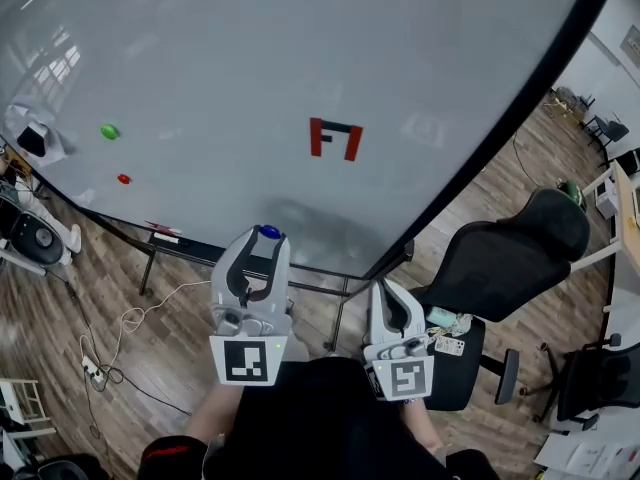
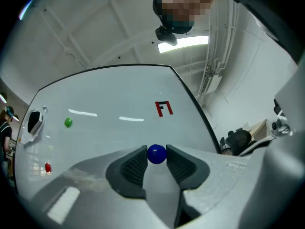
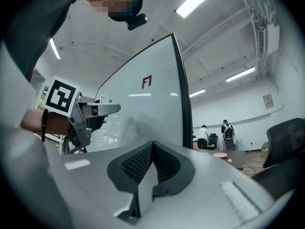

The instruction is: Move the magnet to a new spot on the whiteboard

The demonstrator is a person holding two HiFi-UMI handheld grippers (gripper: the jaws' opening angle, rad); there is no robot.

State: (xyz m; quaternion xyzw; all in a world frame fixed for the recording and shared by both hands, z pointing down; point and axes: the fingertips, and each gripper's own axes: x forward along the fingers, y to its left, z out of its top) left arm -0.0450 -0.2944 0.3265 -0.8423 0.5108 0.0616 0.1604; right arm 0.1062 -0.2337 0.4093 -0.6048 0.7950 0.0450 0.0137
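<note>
- Blue magnet (image 2: pixel 156 154) is clamped between the dark ribbed pads of the left gripper (image 1: pixel 268 236), low on the whiteboard (image 1: pixel 300 58); whether it touches the board cannot be told.
- Right gripper (image 3: pixel 152 149) has its jaws pressed together on nothing and sits lower, beside the left one, just off the board's dark-framed edge.
- On the glossy board, a green magnet (image 1: pixel 109 131) and a red magnet (image 1: pixel 123 179) sit far left, with a red-and-black mark (image 1: pixel 335 139) mid-board.
- Below is a wood-plank floor (image 1: pixel 120 298), with a black office chair (image 1: pixel 510 253) at right.

One blue magnet (image 2: pixel 157 154), one green magnet (image 1: pixel 109 131), one red magnet (image 1: pixel 123 179), one whiteboard (image 1: pixel 250 58), one left gripper (image 1: pixel 261 240), one right gripper (image 1: pixel 386 290).
</note>
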